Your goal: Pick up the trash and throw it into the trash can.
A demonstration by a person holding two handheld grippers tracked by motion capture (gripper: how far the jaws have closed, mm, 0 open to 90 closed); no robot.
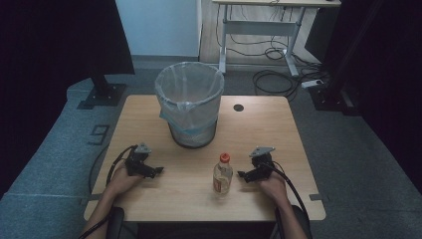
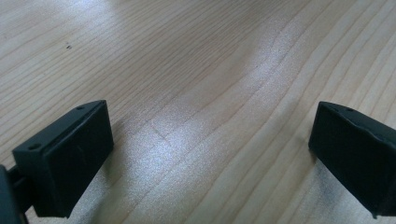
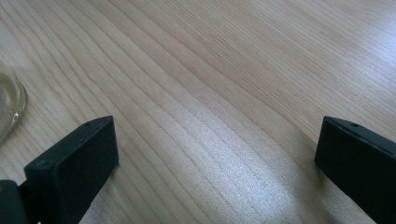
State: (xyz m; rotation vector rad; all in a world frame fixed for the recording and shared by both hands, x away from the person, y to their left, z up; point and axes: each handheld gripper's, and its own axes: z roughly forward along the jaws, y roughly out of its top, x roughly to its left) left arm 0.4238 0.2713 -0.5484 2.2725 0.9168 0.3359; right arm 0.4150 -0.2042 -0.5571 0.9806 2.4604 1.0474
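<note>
A clear plastic bottle (image 1: 222,175) with an orange cap stands upright on the wooden table (image 1: 149,119), near its front edge. My right gripper (image 1: 242,175) rests on the table just right of the bottle, jaws wide apart with bare wood between them (image 3: 215,154); the bottle's base (image 3: 8,106) peeks in at the left edge of the right gripper view. My left gripper (image 1: 158,171) lies on the table well left of the bottle, open over bare wood (image 2: 210,144). A hand holds each gripper.
A wire wastebasket (image 1: 190,102) lined with a clear bag stands at the table's middle rear. A dark round hole (image 1: 238,107) sits in the tabletop to its right. Cables and a desk frame (image 1: 259,35) lie on the floor beyond.
</note>
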